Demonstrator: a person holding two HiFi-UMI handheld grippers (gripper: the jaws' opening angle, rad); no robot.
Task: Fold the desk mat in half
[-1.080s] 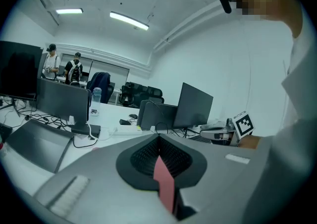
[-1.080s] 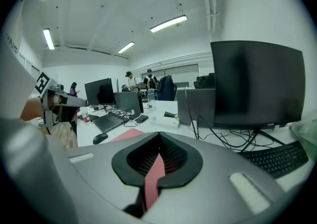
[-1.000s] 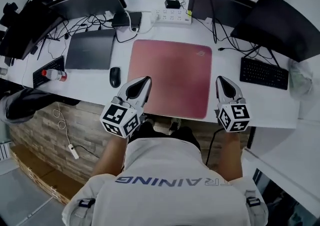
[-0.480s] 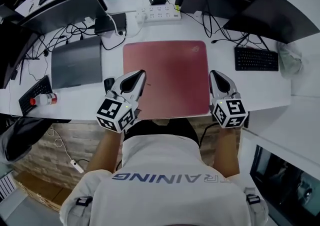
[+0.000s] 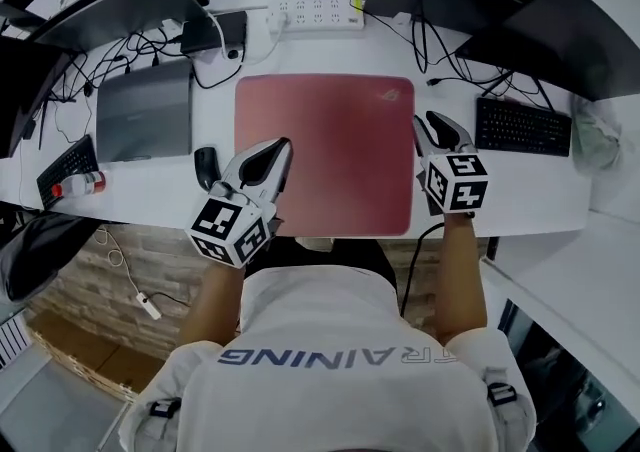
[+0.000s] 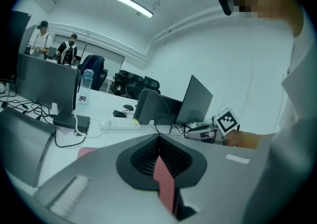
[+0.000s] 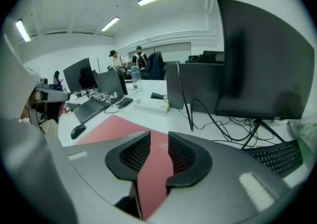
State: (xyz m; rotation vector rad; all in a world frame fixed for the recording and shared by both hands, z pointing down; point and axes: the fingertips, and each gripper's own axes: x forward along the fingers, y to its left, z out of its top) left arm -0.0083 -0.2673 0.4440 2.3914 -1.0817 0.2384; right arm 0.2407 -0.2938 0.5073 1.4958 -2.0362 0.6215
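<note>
A dull red desk mat (image 5: 325,155) was seen on a white desk (image 5: 520,190). Grey shells with black ribbed pads were shown on the left gripper (image 5: 278,152) and the right gripper (image 5: 430,125), each bearing black-and-white square markers. A black mouse (image 5: 206,166) and a dark grey laptop (image 5: 145,123) were noted at centre left.
</note>
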